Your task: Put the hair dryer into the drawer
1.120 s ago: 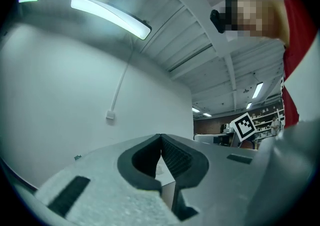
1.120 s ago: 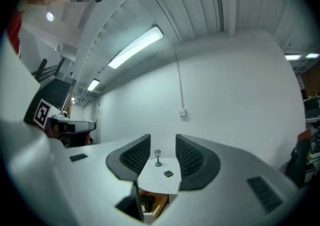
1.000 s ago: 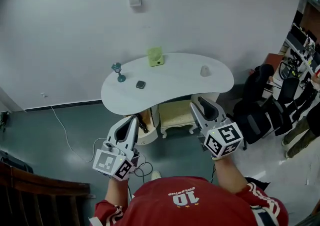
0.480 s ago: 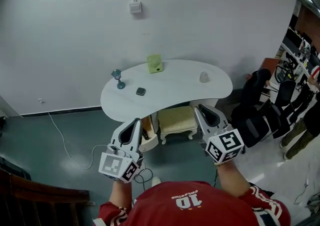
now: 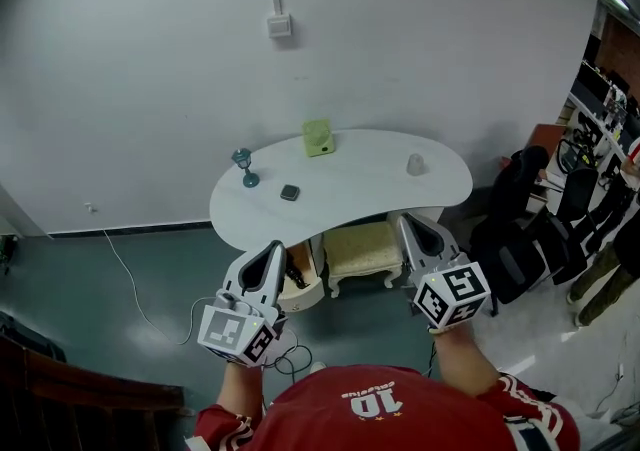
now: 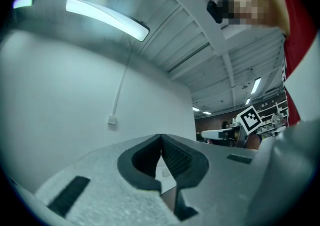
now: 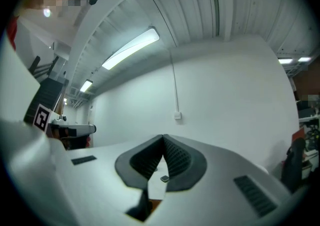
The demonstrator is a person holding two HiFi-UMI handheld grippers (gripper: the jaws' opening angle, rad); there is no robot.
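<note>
Both grippers were held level in front of the person, well short of the table (image 5: 380,189). The left gripper (image 5: 277,248) had its jaws together with nothing between them. The right gripper (image 5: 406,222) had just been closing, pads now met and empty. The hair dryer could not be fixed with certainty. A dark thing (image 5: 291,269) lay in the open drawer (image 5: 305,294) under the table's left end, likeliest the dryer. A green boxy item (image 5: 317,138) on the tabletop was the other candidate. Judged the task either nearly done or not begun. If the dryer was the dark thing, a closed gripper could press squarely on the drawer front, first checking nothing stuck up over the rim. If it was the green item, the jaws would need opening before the reach, then a firm grip on the body.
</note>
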